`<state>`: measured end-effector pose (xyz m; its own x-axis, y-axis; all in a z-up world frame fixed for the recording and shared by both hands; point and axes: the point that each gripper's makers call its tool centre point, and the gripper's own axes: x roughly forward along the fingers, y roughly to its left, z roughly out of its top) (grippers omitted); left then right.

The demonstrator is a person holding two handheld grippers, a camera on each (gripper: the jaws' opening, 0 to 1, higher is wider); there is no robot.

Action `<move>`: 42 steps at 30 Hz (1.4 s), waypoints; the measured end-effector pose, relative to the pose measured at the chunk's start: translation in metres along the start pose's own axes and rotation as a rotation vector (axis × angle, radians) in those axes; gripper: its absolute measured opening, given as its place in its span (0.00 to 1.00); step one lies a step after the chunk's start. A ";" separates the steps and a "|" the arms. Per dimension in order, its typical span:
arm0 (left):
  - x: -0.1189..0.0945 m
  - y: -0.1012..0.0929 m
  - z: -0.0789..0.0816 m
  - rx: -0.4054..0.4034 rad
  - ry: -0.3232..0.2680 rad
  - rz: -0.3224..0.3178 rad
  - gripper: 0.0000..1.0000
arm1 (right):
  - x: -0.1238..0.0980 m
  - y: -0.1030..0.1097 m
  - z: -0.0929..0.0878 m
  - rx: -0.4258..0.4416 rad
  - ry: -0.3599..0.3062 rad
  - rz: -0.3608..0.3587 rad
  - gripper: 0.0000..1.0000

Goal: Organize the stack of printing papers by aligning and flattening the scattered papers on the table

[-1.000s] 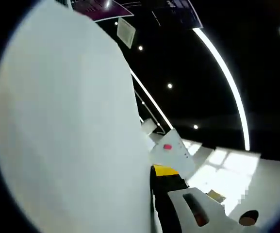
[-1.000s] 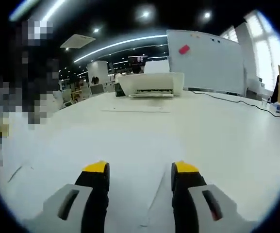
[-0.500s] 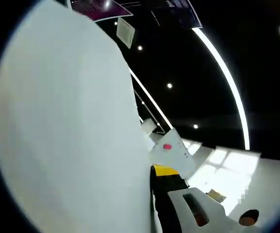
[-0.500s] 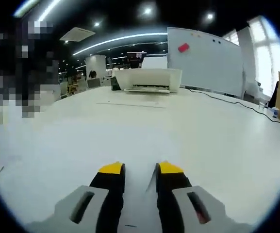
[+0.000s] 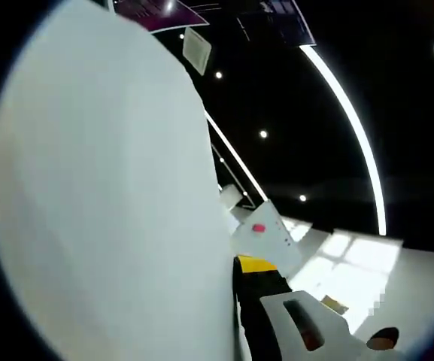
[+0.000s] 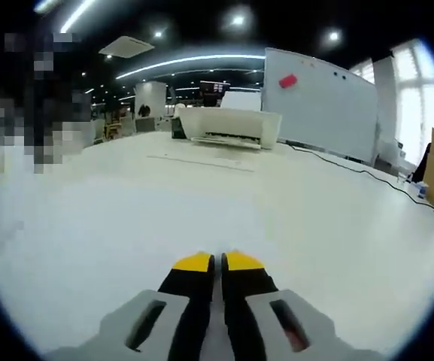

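- The right claw (image 6: pixel 217 263) was pinched nearly shut low over the table (image 6: pixel 337 226); I could not tell if it held paper.
- The left claw (image 5: pixel 235 289) had a big white paper (image 5: pixel 104 210) against its one seen jaw; its grip was hidden.

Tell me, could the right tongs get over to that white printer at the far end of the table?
Probably yes. The bare white table lies open between the right tongs and the printer, with only a flat sheet before it.

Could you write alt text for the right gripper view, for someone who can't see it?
The right gripper has its yellow-tipped jaws nearly closed, low over a broad white table. A white printer sits at the far end, a whiteboard behind.
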<state>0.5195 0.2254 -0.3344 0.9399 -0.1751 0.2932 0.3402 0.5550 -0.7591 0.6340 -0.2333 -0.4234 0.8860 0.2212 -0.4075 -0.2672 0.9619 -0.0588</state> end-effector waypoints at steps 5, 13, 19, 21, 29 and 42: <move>0.000 0.001 0.000 -0.001 0.002 -0.002 0.06 | -0.002 0.000 0.004 0.013 -0.021 0.007 0.00; 0.000 0.002 0.000 0.001 0.002 -0.003 0.06 | -0.006 -0.001 0.012 0.047 -0.060 0.009 0.00; 0.000 0.001 0.000 0.011 -0.001 -0.004 0.06 | -0.008 -0.002 0.019 0.080 -0.088 0.012 0.00; -0.001 0.001 0.000 0.015 -0.002 -0.004 0.06 | -0.010 -0.003 0.022 0.081 -0.101 0.009 0.00; 0.000 -0.001 -0.002 0.044 0.003 -0.012 0.06 | -0.020 0.002 0.041 0.129 -0.157 0.036 0.00; -0.002 -0.003 -0.004 0.058 0.009 -0.019 0.06 | -0.034 0.001 0.071 0.159 -0.264 0.091 0.00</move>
<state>0.5172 0.2209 -0.3349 0.9336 -0.1934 0.3018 0.3560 0.5978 -0.7183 0.6303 -0.2285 -0.3453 0.9344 0.3218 -0.1528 -0.3059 0.9446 0.1188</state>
